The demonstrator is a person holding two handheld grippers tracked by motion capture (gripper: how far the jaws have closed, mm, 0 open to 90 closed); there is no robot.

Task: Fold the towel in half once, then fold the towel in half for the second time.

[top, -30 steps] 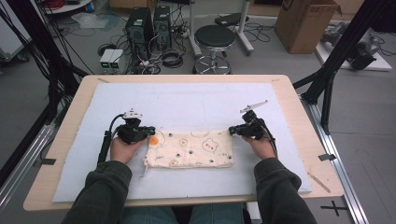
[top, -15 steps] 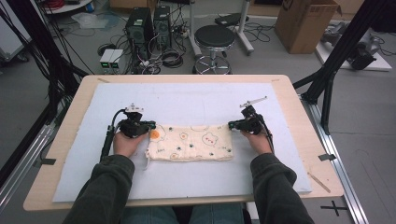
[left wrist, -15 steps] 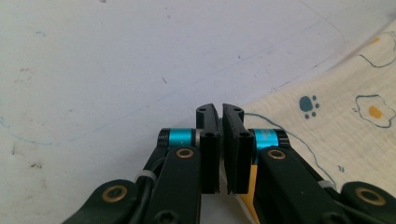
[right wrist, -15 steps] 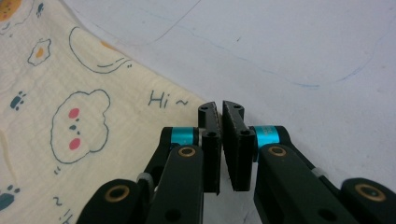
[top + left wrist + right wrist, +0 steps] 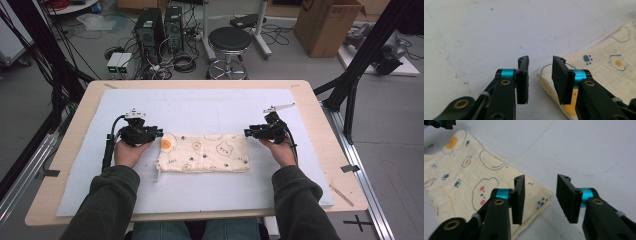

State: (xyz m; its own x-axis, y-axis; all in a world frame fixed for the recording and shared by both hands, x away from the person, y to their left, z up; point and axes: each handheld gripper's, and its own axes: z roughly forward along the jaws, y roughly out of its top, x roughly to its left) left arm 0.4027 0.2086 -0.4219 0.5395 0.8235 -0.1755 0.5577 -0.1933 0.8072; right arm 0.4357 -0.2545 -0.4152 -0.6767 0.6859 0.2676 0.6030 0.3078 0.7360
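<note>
- We are holding the left gripper (image 5: 159, 133) at the cloth's (image 5: 205, 153) top left corner; its jaws have just been opening, with nothing between them.
- The cloth is lying folded flat on the white mat (image 5: 200, 107), mid-table between both grippers; we are judging it light, soft and floppy, best pinched at its corners.
- The right gripper (image 5: 247, 133) is likewise just released beside the right corner.
- We are reading no writing, just egg, bear and paw prints.
</note>
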